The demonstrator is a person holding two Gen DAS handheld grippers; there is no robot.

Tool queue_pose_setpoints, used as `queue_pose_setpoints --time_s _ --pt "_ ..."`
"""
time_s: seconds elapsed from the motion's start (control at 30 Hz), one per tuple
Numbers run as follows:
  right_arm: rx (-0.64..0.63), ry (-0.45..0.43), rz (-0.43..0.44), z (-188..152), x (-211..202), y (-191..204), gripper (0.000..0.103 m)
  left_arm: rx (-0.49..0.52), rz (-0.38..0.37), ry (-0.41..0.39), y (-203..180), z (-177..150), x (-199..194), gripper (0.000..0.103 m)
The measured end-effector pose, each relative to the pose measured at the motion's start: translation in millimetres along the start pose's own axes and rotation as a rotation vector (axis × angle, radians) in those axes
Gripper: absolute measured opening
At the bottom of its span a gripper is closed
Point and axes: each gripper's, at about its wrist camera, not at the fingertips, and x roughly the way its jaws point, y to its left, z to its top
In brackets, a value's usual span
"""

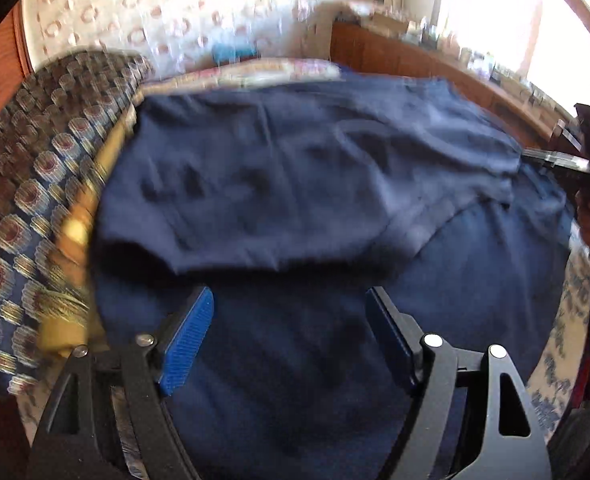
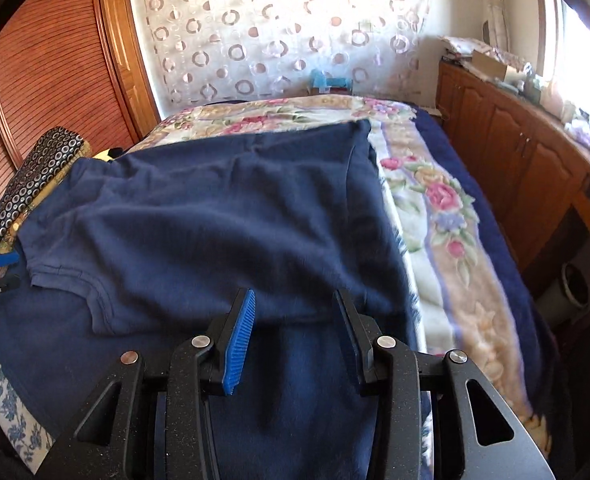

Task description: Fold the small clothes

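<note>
Both tools — left [image 1: 289, 316], right [image 2: 295, 316] — gaping, empty, navy shirt [image 2: 215, 216] folded, rumpled

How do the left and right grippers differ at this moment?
The left gripper has its jaws spread wide; the right gripper has a clearly narrower gap. The left gripper sits short of the navy shirt's near edge, by the sleeve side; the right gripper's tips reach the shirt's edge near the floral blanket. Both have blue pads and hold nothing.
</note>
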Motion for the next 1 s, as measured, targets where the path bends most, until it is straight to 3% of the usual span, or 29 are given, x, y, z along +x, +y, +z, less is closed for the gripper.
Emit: queue_pose_setpoints --time_s 0.37,0.7,0.9,1.0 --pt "-0.02 0.016 -0.011 2 11 8 0.042 0.029 -0.007 0.004 -12 0 7 0.092" --pt "-0.061 0.02 -0.055 -5 18 22 0.044 0.011 -0.009 0.028 -6 3 7 0.092" --pt "-0.061 0.019 -0.055 -6 18 23 0.044 -0.15 -0.035 -0.055 28 2 -22 0.081" --pt "-0.068 0.019 -0.061 -6 18 24 0.044 -0.18 -0.022 -0.07 38 3 -28 0.069"
